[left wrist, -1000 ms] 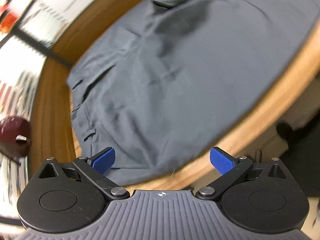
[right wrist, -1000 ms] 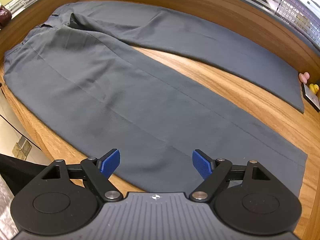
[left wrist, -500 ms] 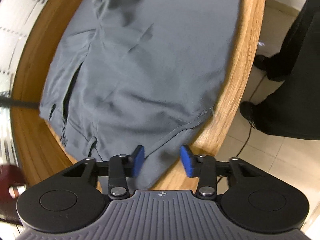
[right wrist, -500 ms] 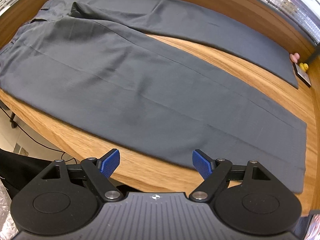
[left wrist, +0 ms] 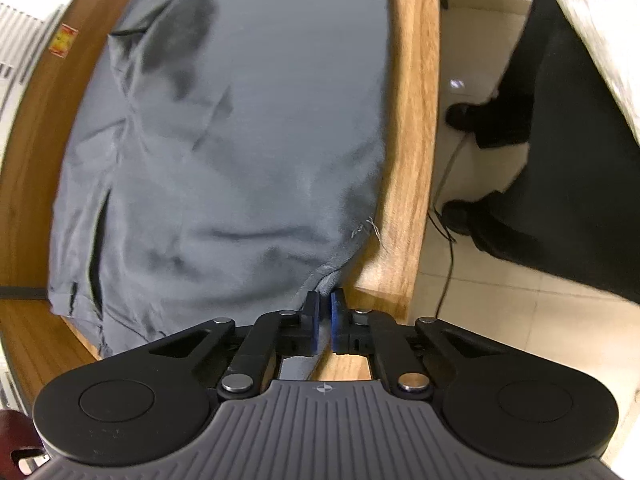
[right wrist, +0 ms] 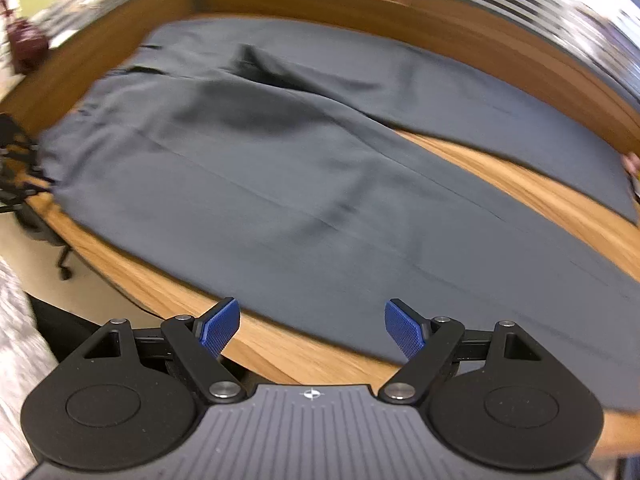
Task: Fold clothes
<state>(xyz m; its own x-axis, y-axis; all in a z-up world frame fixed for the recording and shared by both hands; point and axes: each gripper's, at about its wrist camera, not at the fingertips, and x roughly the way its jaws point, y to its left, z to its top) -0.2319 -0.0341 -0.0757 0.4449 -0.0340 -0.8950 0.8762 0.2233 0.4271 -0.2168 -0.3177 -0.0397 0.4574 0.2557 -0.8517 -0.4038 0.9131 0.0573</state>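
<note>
A wooden bench point(right wrist: 280, 350) carries the work. A raised wooden back wall point(right wrist: 460, 28) runs along its far side, with a small red and yellow sticker point(left wrist: 63, 40) on it. A dark red object point(right wrist: 26, 42) stands at the far left of the right wrist view; it is too blurred to identify. At the right edge of that view a small pink item point(right wrist: 632, 162) sits beside the far trouser leg. Beyond the front edge of the bench lies a pale tiled floor point(left wrist: 500, 320), where a person's dark shoes point(left wrist: 460, 114) and dark trouser legs stand near a thin black cable point(left wrist: 448, 264). The base of a wheeled chair point(right wrist: 60, 256) shows at the left of the right wrist view.

The grey trousers point(right wrist: 320, 184) lie spread flat on the bench, waistband to the left and both legs reaching right, with bare wood showing between the legs. Creases run along the near leg and a dark fold sits at the crotch. A pocket slit and belt loops show near the waistband in the left wrist view.

The left gripper point(left wrist: 325, 322) has its blue fingers point(left wrist: 313, 320) clamped together on the waistband corner of the trousers at the front edge of the bench. The right gripper point(right wrist: 312, 328) hangs above the near edge of the near leg, its fingers point(right wrist: 220, 326) spread wide and holding nothing.
</note>
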